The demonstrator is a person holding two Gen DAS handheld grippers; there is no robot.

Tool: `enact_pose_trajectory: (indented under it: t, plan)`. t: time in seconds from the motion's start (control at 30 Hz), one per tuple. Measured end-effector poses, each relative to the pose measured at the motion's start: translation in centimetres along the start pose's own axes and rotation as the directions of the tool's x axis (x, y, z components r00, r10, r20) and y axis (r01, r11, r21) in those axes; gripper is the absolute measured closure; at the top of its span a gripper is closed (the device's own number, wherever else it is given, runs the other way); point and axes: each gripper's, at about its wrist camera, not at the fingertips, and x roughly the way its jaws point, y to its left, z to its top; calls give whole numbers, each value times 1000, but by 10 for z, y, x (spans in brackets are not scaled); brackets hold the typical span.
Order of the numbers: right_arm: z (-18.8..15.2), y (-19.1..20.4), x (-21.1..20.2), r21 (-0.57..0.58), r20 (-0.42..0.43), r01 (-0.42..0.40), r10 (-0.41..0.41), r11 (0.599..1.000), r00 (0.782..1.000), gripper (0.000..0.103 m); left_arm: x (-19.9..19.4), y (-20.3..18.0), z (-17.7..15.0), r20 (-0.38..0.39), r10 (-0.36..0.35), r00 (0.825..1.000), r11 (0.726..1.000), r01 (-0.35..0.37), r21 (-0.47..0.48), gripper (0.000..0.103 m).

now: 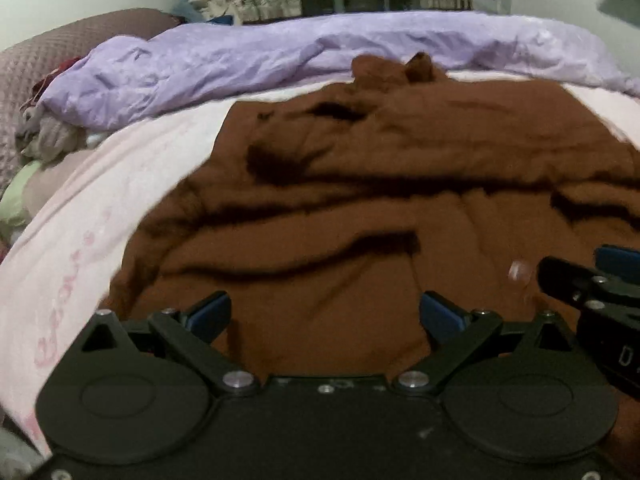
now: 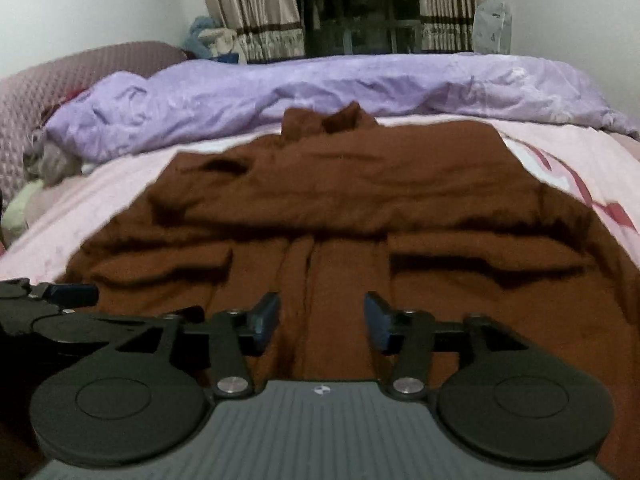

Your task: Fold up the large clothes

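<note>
I held the left gripper (image 1: 325, 316) and right gripper (image 2: 321, 322) spread and empty over the brown garment (image 2: 340, 200), which lay rumpled, sleeves crossed inward, before the purple duvet (image 2: 320, 88); most folding remained.

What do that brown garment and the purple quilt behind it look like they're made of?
The brown garment looks like soft, matte knit or fleece: no sheen, and it lies in thick rounded folds. The purple quilt seems a thin, smooth woven cover over padding: faintly shiny, with fine sharp creases. Blur leaves both uncertain.
</note>
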Motion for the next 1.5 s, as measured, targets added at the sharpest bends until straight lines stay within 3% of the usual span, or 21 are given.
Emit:
enact_pose_trajectory:
  t: [0.1,0.23,0.4,0.53,0.67,0.8,0.9,0.97,1.1,1.37,1.43,1.5]
  plan:
    - [-10,-4,3,11,-36,35,-34,999,999,27,5,-4,-14,7,-7,1000,1000,7,-10,0]
    - [-19,-15,12,68,-62,16,-12,998,998,16,7,-9,-19,34,16,999,1000,-16,1,0]
    - [-26,-14,1,10,-55,63,-62,998,997,15,-1,-9,-23,53,30,998,999,-31,17,0]
    - [-33,-32,-11,35,-50,119,-117,992,992,15,-6,7,-29,40,-14,999,1000,14,-8,0]
    - [-37,-67,-21,77,-31,175,-173,982,984,15,-3,36,-29,5,-63,998,993,64,-104,0]
    - [-41,-106,-34,155,-6,97,-97,983,995,16,-4,51,-29,-6,29,1000,994,-29,-104,0]
    - [-41,-117,-39,116,-16,241,-241,964,970,15,2,67,-33,-17,96,995,989,-98,-108,0]
    - [-43,-127,-38,98,-33,312,-311,945,950,15,7,81,-37,-23,88,996,987,-90,-134,0]
    - [-46,-145,-45,149,-16,278,-279,949,960,17,4,96,-38,-31,122,992,981,-126,-149,0]
    - [-46,-145,-47,108,-32,344,-343,933,939,17,-4,119,-45,-34,221,975,970,-223,-94,0]
    - [-47,-150,-51,127,-31,365,-364,922,931,18,-9,140,-51,-47,251,967,956,-255,-144,0]
    - [-45,-155,-57,177,-28,364,-365,914,931,21,-16,163,-57,-51,195,980,949,-201,-244,0]
